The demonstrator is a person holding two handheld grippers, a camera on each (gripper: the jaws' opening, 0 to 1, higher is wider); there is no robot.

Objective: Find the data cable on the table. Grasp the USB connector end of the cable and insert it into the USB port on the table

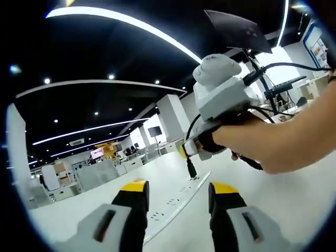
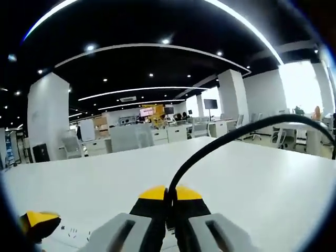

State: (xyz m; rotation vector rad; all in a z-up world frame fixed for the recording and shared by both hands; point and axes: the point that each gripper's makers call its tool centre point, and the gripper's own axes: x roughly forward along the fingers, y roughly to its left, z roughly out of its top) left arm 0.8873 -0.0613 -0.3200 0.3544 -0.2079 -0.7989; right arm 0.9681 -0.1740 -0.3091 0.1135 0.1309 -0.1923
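While the right gripper [image 2: 169, 197] pinches the data cable [image 2: 220, 142], the plug hangs over the strip.

Right jaws are squeezed shut on the black cable just behind its USB connector [image 1: 191, 168], and from there the cable arcs up and away to the right. In the left gripper view that connector points down, close above the far end of the white power strip [image 1: 178, 202] (touching or not, I can't tell). The strip lies flat on the white table [image 1: 294, 210], running away between the left gripper [image 1: 178, 188] jaws, and those jaws stand wide apart, holding nothing, yellow tips either side of it. A person's forearm [image 1: 294, 142] reaches in from the right, carrying the right gripper. Beyond is an open office with ceiling lights.
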